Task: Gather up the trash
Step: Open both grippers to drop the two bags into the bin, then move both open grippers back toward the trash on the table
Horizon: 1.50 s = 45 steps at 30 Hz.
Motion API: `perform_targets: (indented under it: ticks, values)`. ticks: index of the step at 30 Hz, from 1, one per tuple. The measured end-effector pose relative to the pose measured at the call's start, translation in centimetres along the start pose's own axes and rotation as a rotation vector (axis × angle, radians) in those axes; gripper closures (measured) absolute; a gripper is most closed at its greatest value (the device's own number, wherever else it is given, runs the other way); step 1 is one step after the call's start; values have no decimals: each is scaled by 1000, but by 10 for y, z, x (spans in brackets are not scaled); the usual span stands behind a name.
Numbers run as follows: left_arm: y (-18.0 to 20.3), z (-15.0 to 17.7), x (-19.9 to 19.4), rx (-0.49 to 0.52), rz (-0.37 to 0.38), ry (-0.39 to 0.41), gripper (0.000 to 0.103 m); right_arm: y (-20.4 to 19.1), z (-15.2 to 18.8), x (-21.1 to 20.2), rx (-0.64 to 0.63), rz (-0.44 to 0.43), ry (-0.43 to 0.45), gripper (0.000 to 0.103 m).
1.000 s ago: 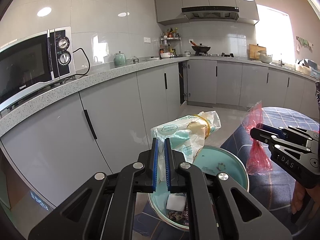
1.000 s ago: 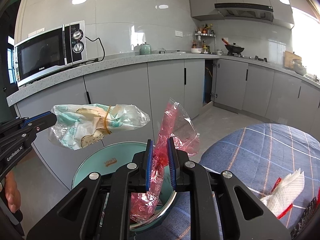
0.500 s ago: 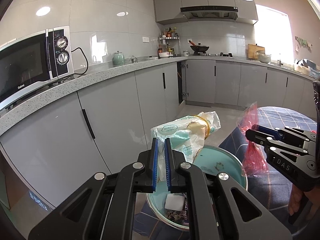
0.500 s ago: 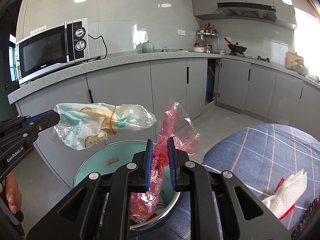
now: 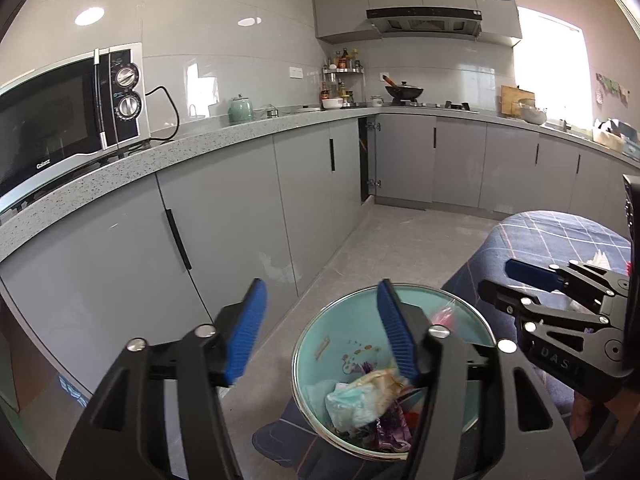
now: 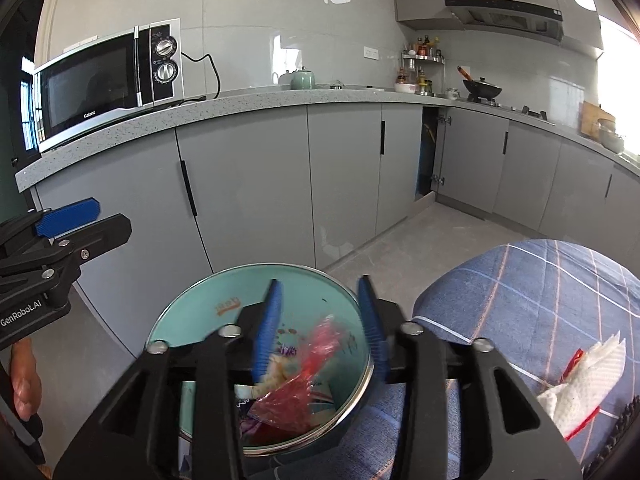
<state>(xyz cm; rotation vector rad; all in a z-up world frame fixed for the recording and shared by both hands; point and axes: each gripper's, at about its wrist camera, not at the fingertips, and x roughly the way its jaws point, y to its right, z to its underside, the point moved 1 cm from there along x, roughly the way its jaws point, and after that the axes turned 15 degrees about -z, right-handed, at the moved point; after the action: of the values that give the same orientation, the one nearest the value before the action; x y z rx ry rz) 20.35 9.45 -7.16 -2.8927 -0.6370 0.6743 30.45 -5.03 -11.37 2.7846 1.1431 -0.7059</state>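
Note:
A round bin (image 5: 340, 336), teal inside with a metal rim, stands on the floor below both grippers. My left gripper (image 5: 320, 292) hovers over it; its jaws are opening and nothing is between them. The pale green and white plastic bag (image 5: 352, 400) lies on the trash inside the bin. My right gripper (image 6: 320, 284) is above the bin (image 6: 208, 308) too, jaws opening. The red plastic bag (image 6: 308, 372) sits loose in the bin beneath them, free of the pads. Each gripper shows in the other's view: the right gripper (image 5: 500, 278) and the left gripper (image 6: 108, 216).
Grey cabinets (image 5: 240, 240) under a speckled counter with a microwave (image 5: 72, 116) run along the left. A table with a blue plaid cloth (image 6: 540, 288) is at the right, with a white paper napkin and red wrapper (image 6: 580, 384) on it. A person's hand (image 6: 24, 380) holds the left gripper.
Both grippers went from shut to open. The pale bag dropped from the left gripper and the red bag from the right; both now lie in the bin.

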Motion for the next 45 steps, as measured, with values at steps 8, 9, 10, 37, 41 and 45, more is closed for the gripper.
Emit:
perform_targets:
  ticks: [8,9,10,37,41,45]
  values:
    - [-5,1,3,-29,-38,-13,27,3,8,-9,25,39,-18,49]
    - [-6,2,3,-31,-40,-13,24,4,9,-12,26,49,-20,47]
    - [-5,2,2,-32,-43,-13,22,4,11,-15,28,51,-19,46]
    - [208,-7,-48,241,333,53,19,129,97,-230,270,541,44,36]
    - [241,-1,-46,292,382,40,19,147,110,-257,318,610,65,33]
    - [270,5,-41,350,414,25,20,165,121,-275,364,668,71,30]
